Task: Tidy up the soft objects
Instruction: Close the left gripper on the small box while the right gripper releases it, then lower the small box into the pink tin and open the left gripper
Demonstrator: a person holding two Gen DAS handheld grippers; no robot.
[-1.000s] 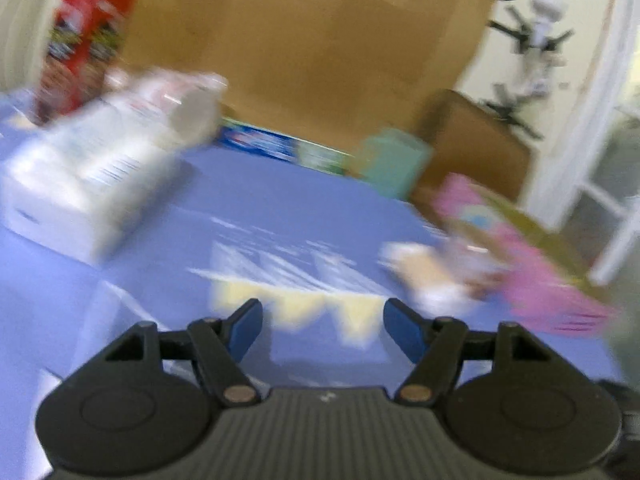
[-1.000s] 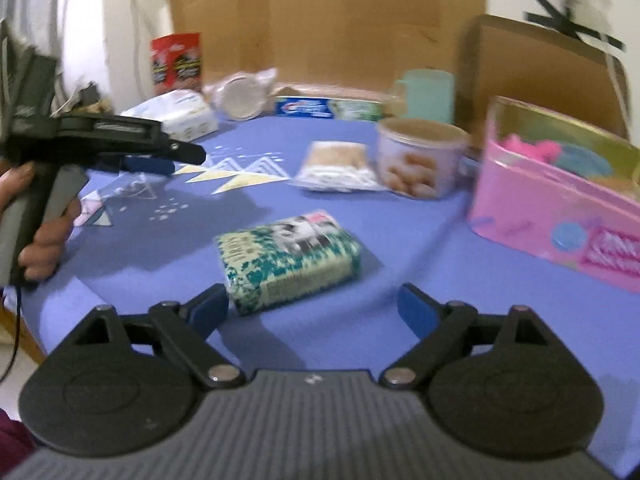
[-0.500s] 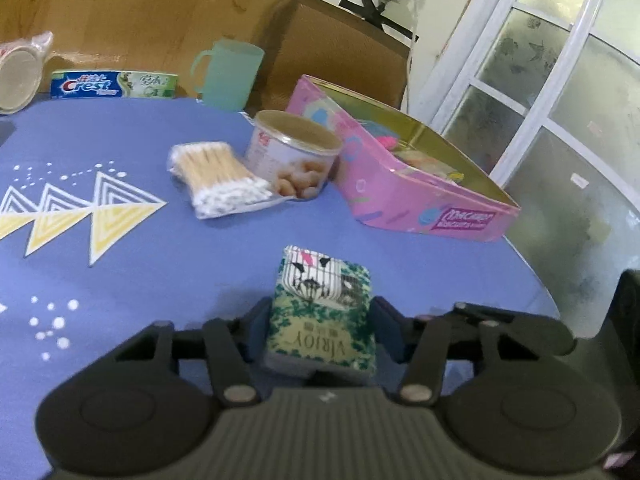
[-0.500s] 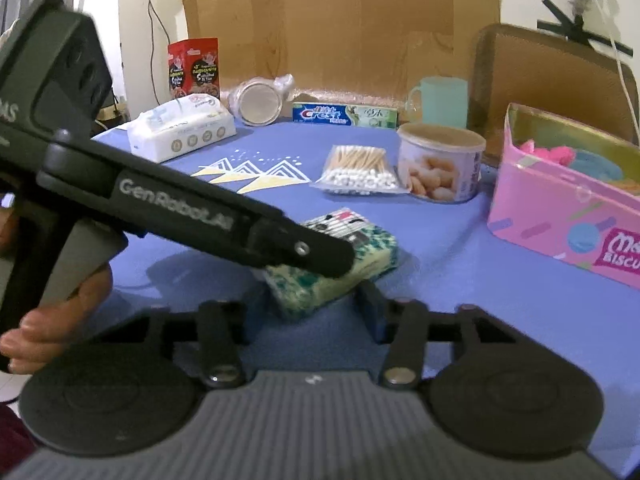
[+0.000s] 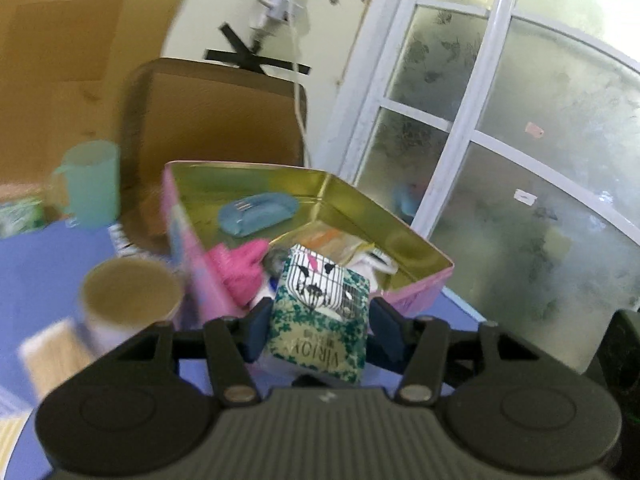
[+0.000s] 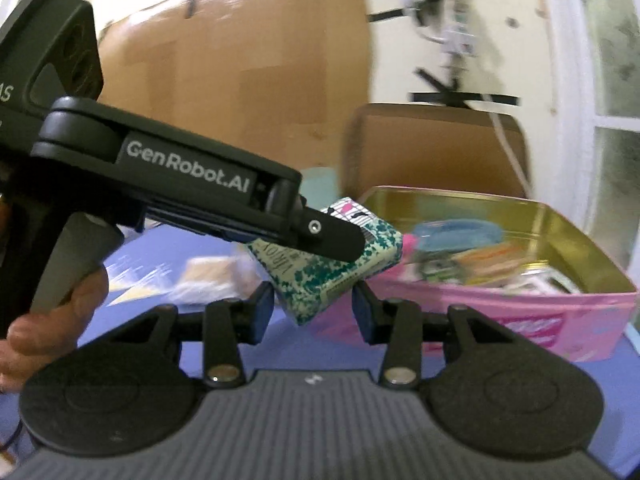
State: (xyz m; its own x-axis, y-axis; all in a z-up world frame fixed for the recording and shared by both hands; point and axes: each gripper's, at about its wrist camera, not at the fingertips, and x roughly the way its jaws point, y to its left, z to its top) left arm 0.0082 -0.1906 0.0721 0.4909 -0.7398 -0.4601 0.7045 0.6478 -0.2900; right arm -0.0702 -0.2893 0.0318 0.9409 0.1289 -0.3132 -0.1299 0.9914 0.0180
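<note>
Left gripper (image 5: pixel 318 330) clamps the tissue pack (image 5: pixel 320 320) above the pink tin (image 5: pixel 412 288); right gripper (image 6: pixel 313 312), just narrowing, seemingly touches it too.

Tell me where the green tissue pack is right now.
The green tissue pack is off the table, clamped in the left gripper, just in front of the pink tin; the right gripper brackets its lower end.

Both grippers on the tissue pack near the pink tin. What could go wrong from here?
1. The tissue pack hangs tilted between the left gripper and right gripper; uneven release could drop it on the table, short of the pink tin.
2. The tin already holds a pink cloth and packets, so the pack may perch on top.
</note>
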